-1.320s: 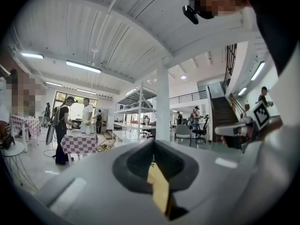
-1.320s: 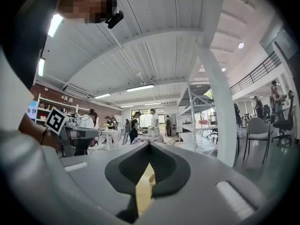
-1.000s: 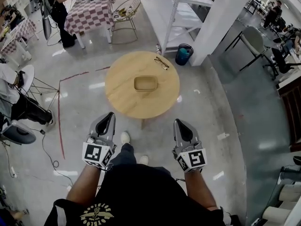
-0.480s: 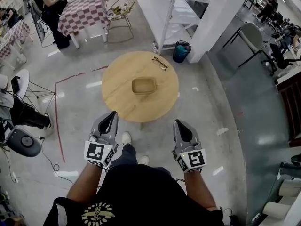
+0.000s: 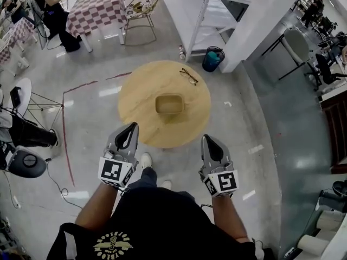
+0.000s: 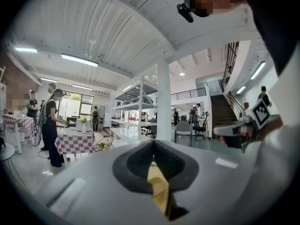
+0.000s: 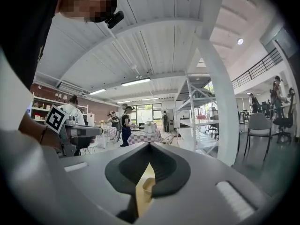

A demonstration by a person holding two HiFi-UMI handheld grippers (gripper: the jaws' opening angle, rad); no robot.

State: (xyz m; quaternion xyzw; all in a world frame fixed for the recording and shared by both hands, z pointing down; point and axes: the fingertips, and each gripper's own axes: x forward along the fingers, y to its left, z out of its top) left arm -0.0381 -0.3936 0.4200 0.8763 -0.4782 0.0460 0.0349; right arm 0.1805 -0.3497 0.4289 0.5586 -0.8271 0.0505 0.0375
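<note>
In the head view a round wooden table stands just ahead of me. A small rectangular wooden bowl sits near its middle and a pair of glasses lies at its far edge. My left gripper hovers at the table's near left rim, my right gripper just off its near right rim. Both are shut and hold nothing. In the left gripper view the closed left gripper shows only table wood through its slot. In the right gripper view the bowl shows below the closed right gripper.
A checked-cloth table with a person and a wire chair stand far left. White shelving, a white column and a blue bin are beyond the table. A red floor line runs at left.
The round table with its bowl has come nearer and sits lower in the head view. Both grippers stay shut and now reach the table's near rim.
</note>
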